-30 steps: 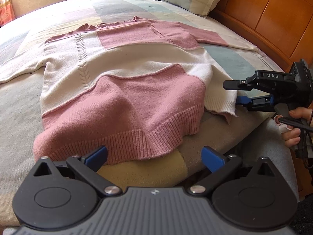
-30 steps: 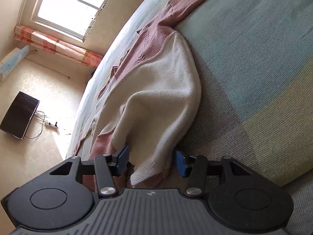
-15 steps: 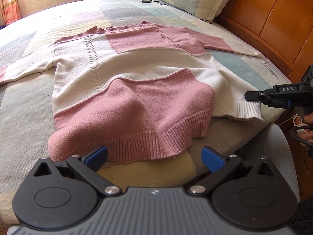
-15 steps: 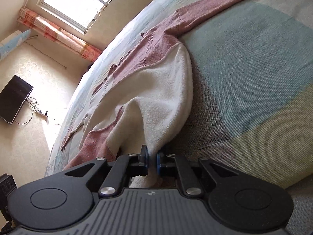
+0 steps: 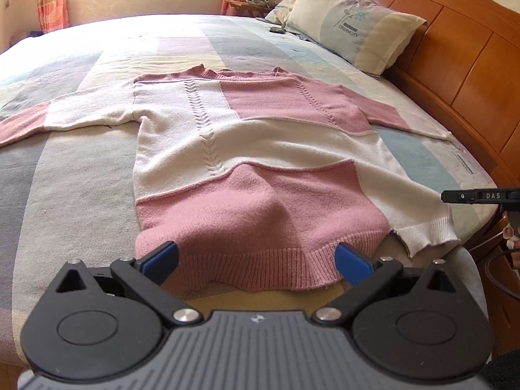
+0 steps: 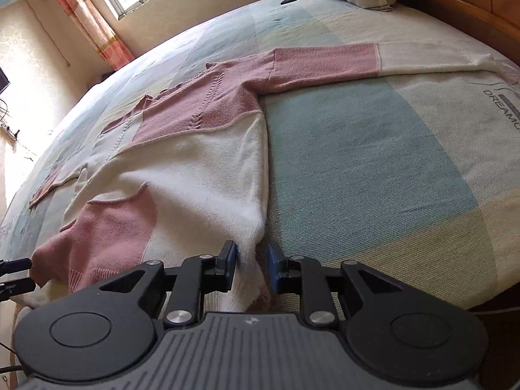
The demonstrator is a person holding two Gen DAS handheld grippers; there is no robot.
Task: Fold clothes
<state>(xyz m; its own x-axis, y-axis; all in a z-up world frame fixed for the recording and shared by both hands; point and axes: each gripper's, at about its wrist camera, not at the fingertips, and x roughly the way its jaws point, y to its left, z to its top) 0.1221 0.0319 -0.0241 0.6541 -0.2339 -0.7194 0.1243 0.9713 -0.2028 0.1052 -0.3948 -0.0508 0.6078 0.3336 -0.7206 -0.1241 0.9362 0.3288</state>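
A pink-and-cream knit sweater (image 5: 247,149) lies spread face up on the patchwork bedspread (image 5: 65,175), neckline toward twelve o'clock and ribbed hem at six, hanging slightly over the near edge of the bed. Its sleeves run out toward nine and three o'clock. The left gripper (image 5: 256,256) hovers over the pink hem with its blue pads far apart, nothing between them. The right gripper (image 6: 251,265) sits at the cream hem corner, at about four o'clock of the garment; its jaws have just been opening and now stand narrowly apart, the cream fabric still running between the pads without being pinched. A DREAMCITY pillow (image 5: 354,22) leans against the wooden headboard (image 5: 471,52) at about two o'clock.
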